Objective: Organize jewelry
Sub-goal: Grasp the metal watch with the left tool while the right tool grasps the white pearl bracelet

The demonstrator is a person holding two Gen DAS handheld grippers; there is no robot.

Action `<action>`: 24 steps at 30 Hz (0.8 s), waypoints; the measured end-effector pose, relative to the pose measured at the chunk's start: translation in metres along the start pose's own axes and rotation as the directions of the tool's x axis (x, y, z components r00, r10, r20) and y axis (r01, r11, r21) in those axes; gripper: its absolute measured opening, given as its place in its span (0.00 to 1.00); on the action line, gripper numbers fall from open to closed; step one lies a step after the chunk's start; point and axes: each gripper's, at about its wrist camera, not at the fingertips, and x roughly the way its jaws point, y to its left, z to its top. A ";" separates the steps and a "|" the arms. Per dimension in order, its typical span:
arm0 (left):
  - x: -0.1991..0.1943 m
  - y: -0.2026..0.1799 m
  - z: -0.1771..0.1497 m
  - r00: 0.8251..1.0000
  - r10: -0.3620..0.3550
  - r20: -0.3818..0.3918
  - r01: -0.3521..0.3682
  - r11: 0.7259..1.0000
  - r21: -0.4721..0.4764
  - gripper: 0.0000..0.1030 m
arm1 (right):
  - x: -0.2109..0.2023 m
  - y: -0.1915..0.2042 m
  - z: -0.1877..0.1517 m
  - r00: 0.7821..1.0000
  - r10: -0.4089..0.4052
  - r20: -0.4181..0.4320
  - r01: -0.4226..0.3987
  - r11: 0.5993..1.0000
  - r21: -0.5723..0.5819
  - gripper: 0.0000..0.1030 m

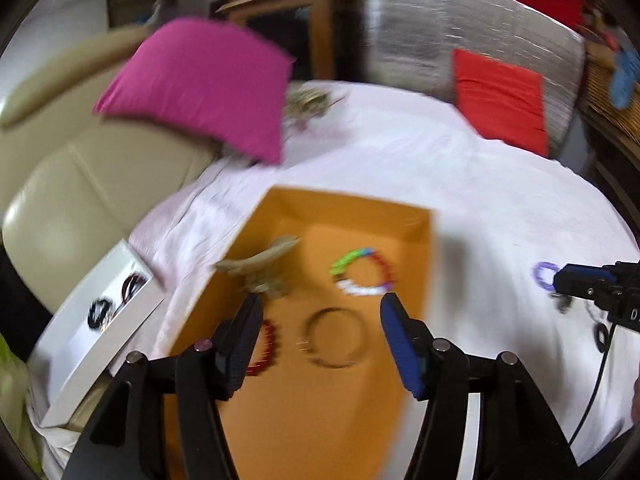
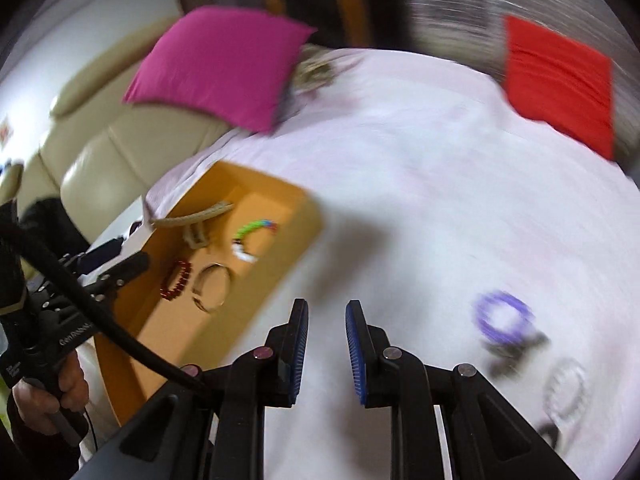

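An open orange box (image 1: 360, 420) lies on the white sheet. In it are a multicoloured bead bracelet (image 1: 362, 272), a thin metal bangle (image 1: 334, 336), a red bead bracelet (image 1: 266, 350) and a beige hair claw (image 1: 260, 266). My left gripper (image 1: 318, 306) is open and empty just above the bangle. My right gripper (image 2: 326, 306) is open with a narrow gap, empty, over bare sheet right of the box (image 2: 160, 336). A purple bracelet (image 2: 504, 316), a dark piece (image 2: 516, 350) and a pale bead bracelet (image 2: 566, 392) lie on the sheet to its right.
A white tray (image 1: 80, 356) holding dark bracelets (image 1: 100, 312) sits left of the box. A magenta cushion (image 1: 200, 84) and a red cushion (image 1: 500, 100) lie at the back of the sheet. A beige sofa (image 1: 60, 184) stands at left.
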 end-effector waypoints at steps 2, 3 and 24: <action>-0.008 -0.032 0.001 1.000 -0.027 0.016 0.026 0.999 0.045 0.61 | -0.021 -0.036 -0.016 1.000 -0.014 0.017 0.013 0.998 0.063 0.22; -0.006 -0.043 0.003 0.999 -0.036 0.016 0.035 0.998 0.057 0.61 | -0.030 -0.055 -0.025 1.000 -0.024 0.020 0.022 0.995 0.095 0.22; 0.062 -0.251 -0.023 0.923 -0.346 -0.168 0.375 0.906 0.195 0.47 | -0.054 -0.260 -0.109 1.000 -0.022 0.015 0.011 0.850 0.527 0.24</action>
